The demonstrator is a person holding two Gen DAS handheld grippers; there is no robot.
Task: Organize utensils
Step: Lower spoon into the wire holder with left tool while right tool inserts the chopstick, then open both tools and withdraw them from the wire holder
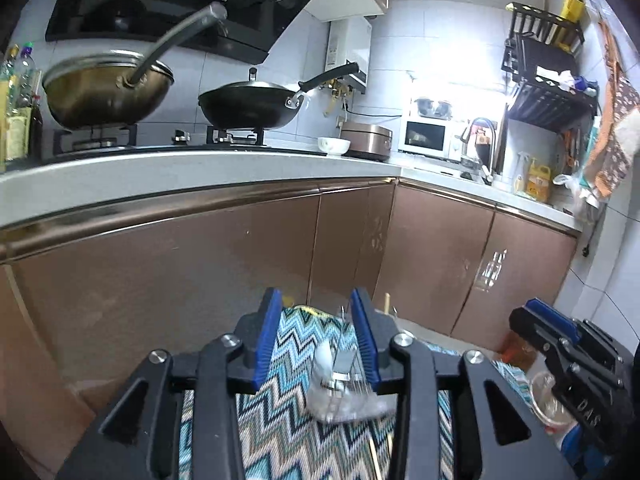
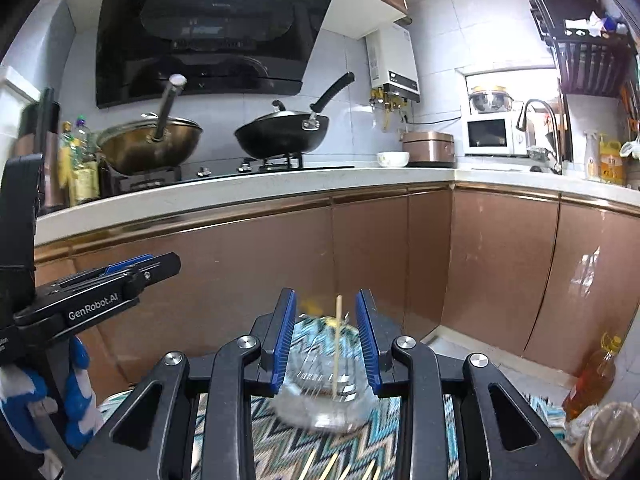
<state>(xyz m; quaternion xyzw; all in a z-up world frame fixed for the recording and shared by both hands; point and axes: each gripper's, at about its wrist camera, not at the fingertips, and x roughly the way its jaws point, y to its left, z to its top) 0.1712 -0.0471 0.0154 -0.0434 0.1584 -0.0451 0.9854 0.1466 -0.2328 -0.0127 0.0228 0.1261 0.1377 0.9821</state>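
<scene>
Chopsticks (image 2: 338, 344) are standing in a clear glass (image 2: 320, 396) on the zigzag cloth (image 2: 280, 440), the right gripper (image 2: 325, 344) parting wide around it. Left gripper (image 1: 320, 344) is hovering open; closing squarely on the glass looks wisest.

Lower centre: glass jar (image 2: 324, 396) on patterned cloth (image 2: 280, 440), one chopstick (image 2: 338, 344) standing in it. Behind, cabinets; two woks (image 2: 150, 144) upper left, microwave (image 2: 490, 136) upper right.

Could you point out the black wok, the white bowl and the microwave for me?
black wok (image 2: 280, 136): right wrist view, on its dark side.
white bowl (image 2: 393, 159): right wrist view, on its outer wall.
microwave (image 2: 494, 136): right wrist view, on its door.
</scene>
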